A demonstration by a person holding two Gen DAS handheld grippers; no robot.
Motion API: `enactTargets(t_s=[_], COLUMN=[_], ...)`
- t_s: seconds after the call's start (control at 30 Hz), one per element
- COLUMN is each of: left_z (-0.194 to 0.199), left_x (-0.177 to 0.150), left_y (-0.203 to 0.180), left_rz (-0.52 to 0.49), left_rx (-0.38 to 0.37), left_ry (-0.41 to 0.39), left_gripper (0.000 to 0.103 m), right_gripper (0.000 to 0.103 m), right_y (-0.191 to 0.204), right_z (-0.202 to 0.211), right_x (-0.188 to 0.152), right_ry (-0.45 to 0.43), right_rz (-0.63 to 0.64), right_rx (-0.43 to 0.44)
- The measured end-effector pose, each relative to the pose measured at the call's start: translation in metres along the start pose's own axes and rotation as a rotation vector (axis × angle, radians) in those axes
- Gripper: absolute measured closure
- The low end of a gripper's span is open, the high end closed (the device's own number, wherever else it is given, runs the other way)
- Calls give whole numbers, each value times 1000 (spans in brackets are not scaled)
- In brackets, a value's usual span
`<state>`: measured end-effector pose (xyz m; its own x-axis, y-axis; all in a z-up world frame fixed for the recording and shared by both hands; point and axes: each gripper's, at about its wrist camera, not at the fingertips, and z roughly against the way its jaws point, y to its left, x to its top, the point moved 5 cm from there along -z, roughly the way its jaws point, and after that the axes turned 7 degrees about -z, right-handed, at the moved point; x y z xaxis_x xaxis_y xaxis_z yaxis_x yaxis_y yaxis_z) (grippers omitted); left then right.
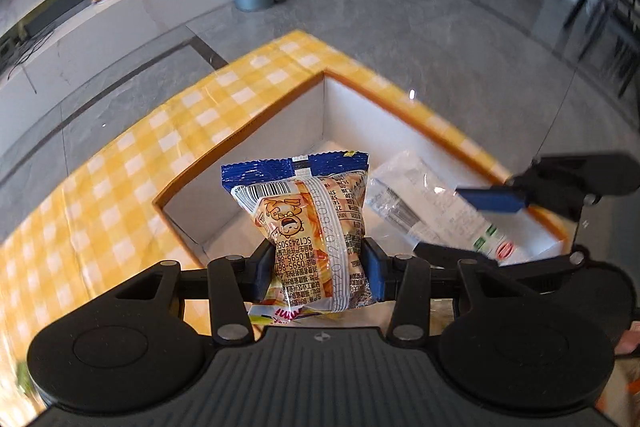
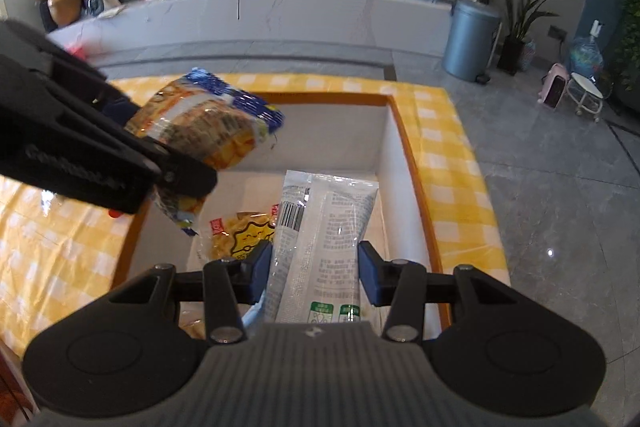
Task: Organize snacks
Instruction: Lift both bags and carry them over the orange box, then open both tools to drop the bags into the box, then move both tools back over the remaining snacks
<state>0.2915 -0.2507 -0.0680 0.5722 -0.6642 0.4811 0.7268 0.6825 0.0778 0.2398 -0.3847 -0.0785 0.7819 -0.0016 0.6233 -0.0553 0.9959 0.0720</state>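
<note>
Box (image 2: 404,163) sits sunk in the checked cloth (image 1: 132,155), and I have both grippers above it. My left gripper (image 1: 320,263) has its jaws clamped on the orange bag (image 1: 310,223), pads pressed into both sides near the lower end; the bag hangs over the box's near-left part, not yet inside. My right gripper (image 2: 314,273) has its jaws parted around the white pack (image 2: 324,243), a clear gap at the right pad; the left pad looks close, and I cannot tell if it touches. The pack lies flat on the box floor, with a yellow packet (image 2: 240,239) beside it on the left.

I judge the step in hand to be lowering the bag in. To do it well I would bring it down into the free floor left of the pack, keep it clear of the rim, and only part the jaws once it rests. The right gripper should lift straight up so it does not drag the pack.
</note>
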Motion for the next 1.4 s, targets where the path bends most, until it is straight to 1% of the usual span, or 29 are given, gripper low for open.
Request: enactTargets(t_s=[0.13,0.33,0.47,0.57,0.63,0.73,0.77,0.83,0.87,0.9,1.03,1.1,1.13,1.2,1.27,1.4], left_z=[-26,-56,-76,-84,-86,-89,-88,-85,-83,-81,-70,-62,-57,-45,-32,1], left_x=[5,3,-3,-7,-10,-13,-13,-13,-13,-13,-11,-10,-11,-12,-12,-17], left_y=[3,4,4,1,-1,-3,-4,-5,-5,-6,-9,-9,-9,-6,-5,-3], left_rz=[-93,-224,-281,-323,-352,-375,-379,-390,-396,-401,-410,-404,-394,-363,-322,-254], left_rx=[33,54,115,158,179,178,182,197,199,195,197,205,206,202,197,193], left_ry=[43,106,160,184,194,205,202,181,172,163,138,112,100,72,46,-19], left_gripper=[51,51,51,50,46,43,40,30,23,21,21,21,21,21,21,21], right_gripper=[58,57,57,57,56,56,56,51,49,48,42,34,33,30,30,25], right_y=[-1,-1,-1,4,6,9,9,10,10,11,14,14,14,15,18,25], right_z=[-25,-45,-57,-61,-63,-64,-65,-62,-62,-60,-55,-50,-47,-44,-37,-20], right_x=[8,8,8,3,2,0,0,1,1,1,-1,1,3,6,6,6], right_ry=[30,69,93,107,116,136,139,137,136,136,130,119,111,99,88,60], right_rz=[39,67,81,95,105,114,116,118,115,113,118,116,114,114,115,115], right_rx=[-7,-5,-9,-17,-20,-23,-29,-37,-35,-32,-42,-51,-58,-65,-76,-86])
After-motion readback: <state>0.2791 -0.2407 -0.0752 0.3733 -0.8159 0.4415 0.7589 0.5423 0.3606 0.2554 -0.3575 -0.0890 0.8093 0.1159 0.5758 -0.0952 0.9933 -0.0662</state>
